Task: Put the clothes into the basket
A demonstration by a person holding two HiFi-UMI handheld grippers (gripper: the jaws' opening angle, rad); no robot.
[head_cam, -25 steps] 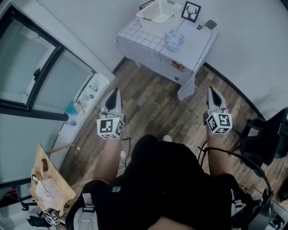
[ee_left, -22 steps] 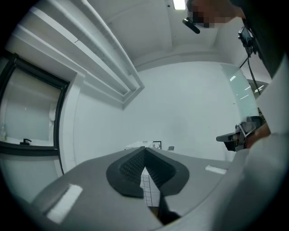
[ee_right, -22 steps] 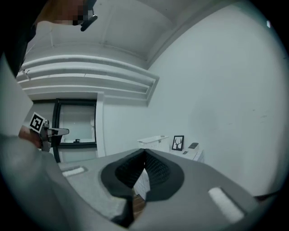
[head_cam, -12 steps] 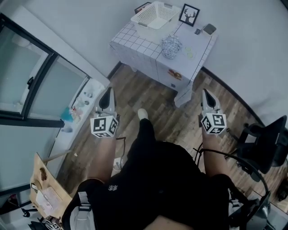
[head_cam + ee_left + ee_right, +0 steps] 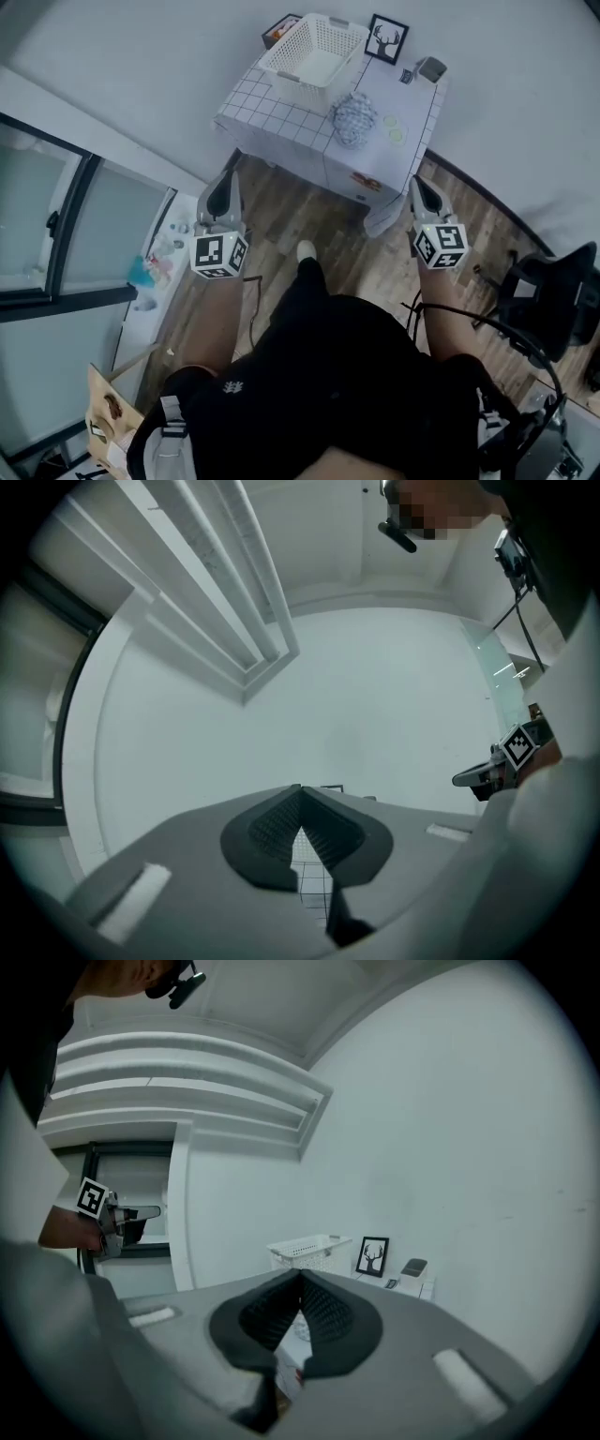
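- Far left: window (image 5: 56,234) with a dark frame. The low white sill (image 5: 155,281) under it carries small bits, too small to tell.
- Left gripper (image 5: 228,180) is over the wood floor (image 5: 309,211) and points toward the table's near left corner, short of the edge. Jaws closed tip to tip, nothing between them.
- Open floor runs between sill and table, and again between the two grippers. The person's foot (image 5: 306,250) stands in that middle gap, on the near side.
- Table (image 5: 267,112) sits against the far wall. A white grid-pattern cloth hangs over its near edge.
- Basket (image 5: 314,47): white, on the table's far left part, close to the wall. Its white bottom shows from above.
- Clothes (image 5: 354,112): one crumpled patterned bundle on the tabletop, just right of the basket and nearer, outside its rim.
- Deer picture (image 5: 386,39) stands at the wall right of the basket. A small dark box (image 5: 430,68) is at the table's far right corner.
- Right gripper (image 5: 415,185) is off the table's near right corner, apart from the cloth. Jaws closed, pads meeting, holding nothing.
- Far right: black chair (image 5: 553,300) close to the right arm, narrowing the room on that side.
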